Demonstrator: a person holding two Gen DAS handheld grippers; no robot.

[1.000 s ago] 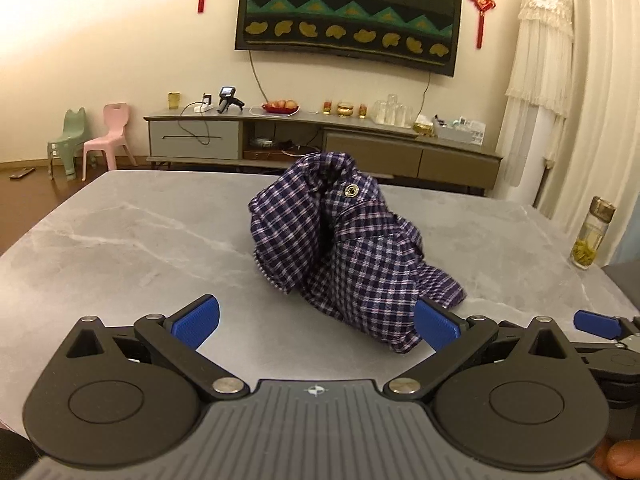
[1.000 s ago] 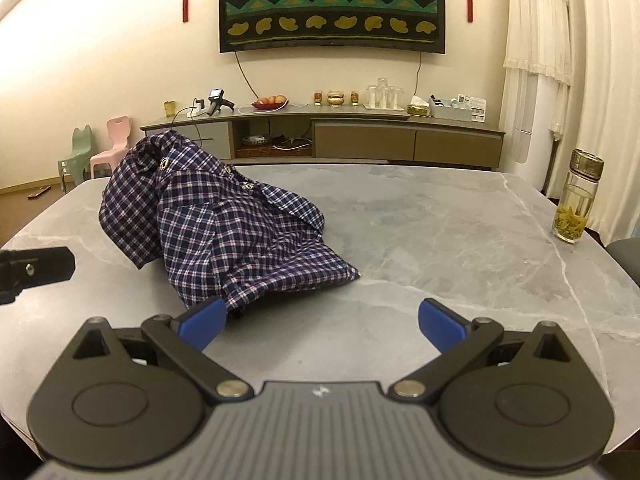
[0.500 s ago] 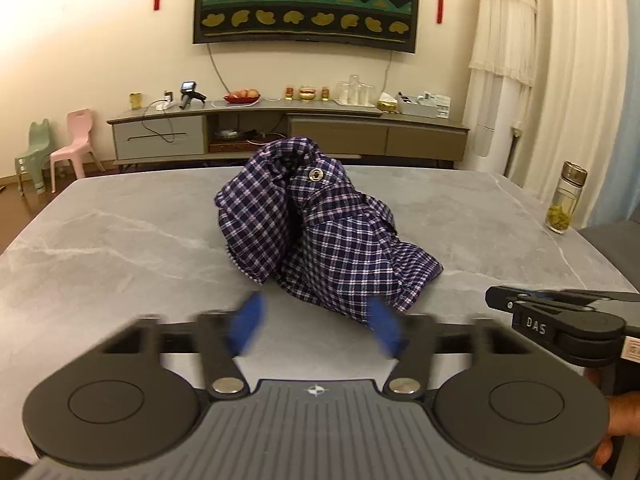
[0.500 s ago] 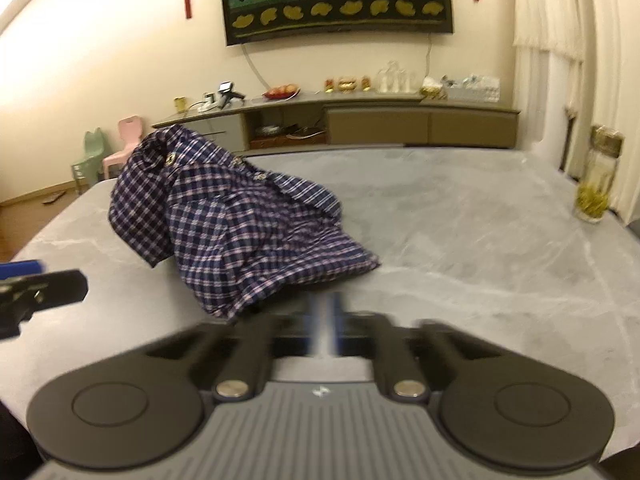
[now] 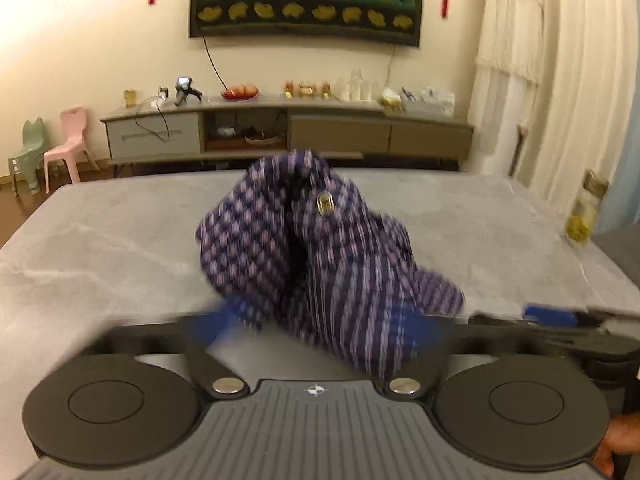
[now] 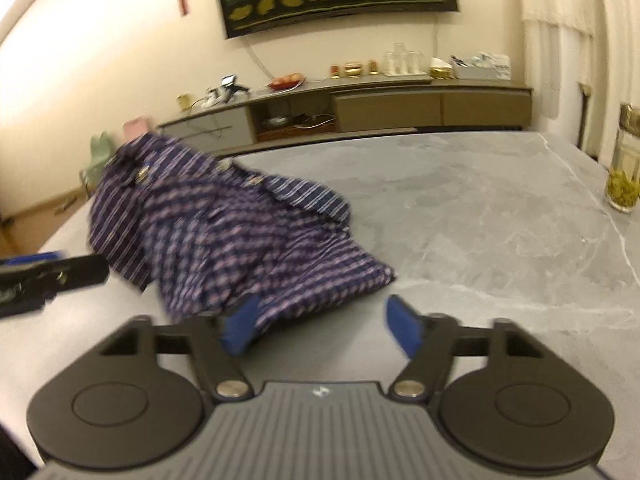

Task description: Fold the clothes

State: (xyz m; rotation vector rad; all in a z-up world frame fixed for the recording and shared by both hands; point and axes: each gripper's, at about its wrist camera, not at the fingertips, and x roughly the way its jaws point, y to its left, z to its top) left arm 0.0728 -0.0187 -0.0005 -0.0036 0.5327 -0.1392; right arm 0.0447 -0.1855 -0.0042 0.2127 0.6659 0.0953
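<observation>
Plaid shirt lay crumpled on grey marble table. Left gripper and right gripper both spread wide, holding nothing.

A glass tea bottle stands at the grey tabletop's right edge (green leaves inside).

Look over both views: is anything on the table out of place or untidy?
Yes. The checked shirt sits crumpled in a heap on the grey table rather than spread flat. The glass bottle stands upright; nothing looks spilled.
</observation>
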